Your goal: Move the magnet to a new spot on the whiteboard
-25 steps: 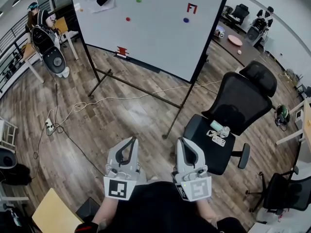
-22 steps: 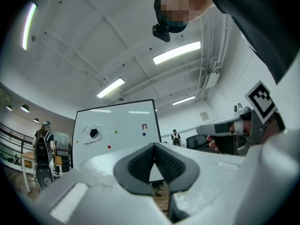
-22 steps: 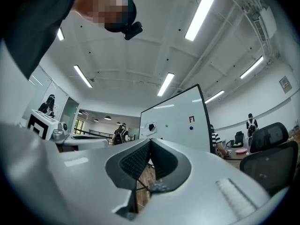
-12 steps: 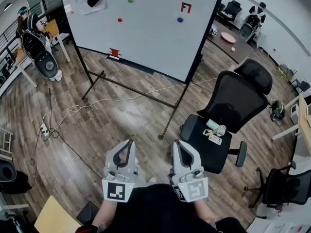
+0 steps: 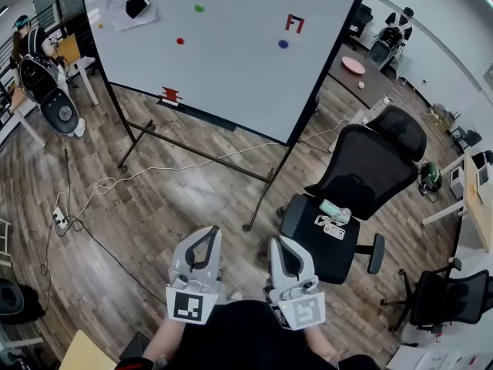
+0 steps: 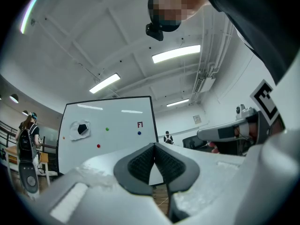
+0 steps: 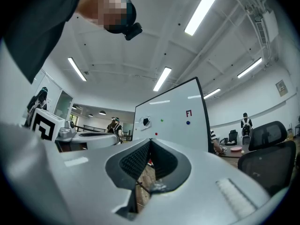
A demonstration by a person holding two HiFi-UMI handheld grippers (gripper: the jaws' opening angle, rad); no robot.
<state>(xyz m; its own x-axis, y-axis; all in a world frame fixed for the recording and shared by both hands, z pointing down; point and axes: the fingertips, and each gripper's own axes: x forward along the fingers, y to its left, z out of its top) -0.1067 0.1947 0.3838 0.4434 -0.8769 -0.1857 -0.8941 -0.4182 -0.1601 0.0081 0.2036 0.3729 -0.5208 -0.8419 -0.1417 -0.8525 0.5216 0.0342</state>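
Observation:
The whiteboard (image 5: 231, 60) stands on its frame across the wooden floor, well ahead of me. On it sit a green magnet (image 5: 199, 8), a red magnet (image 5: 180, 41) and a blue magnet (image 5: 283, 44), beside a red printed mark (image 5: 293, 23). My left gripper (image 5: 211, 232) and right gripper (image 5: 276, 243) are held side by side low in the head view, both shut and empty, far short of the board. In the left gripper view the board (image 6: 117, 125) shows past the closed left gripper (image 6: 153, 145). The right gripper view shows it (image 7: 173, 118) beyond the closed right gripper (image 7: 150, 140).
A black office chair (image 5: 362, 183) with small items on its seat stands right of the board's foot. Cables (image 5: 92, 191) trail over the floor at left. A black object on crumpled paper (image 5: 137, 6) is stuck to the board's upper left. A person (image 5: 31, 45) stands far left.
Both grippers have advanced together over the floor toward the whiteboard, still shut. In the head view the board and chair have slid to the left.

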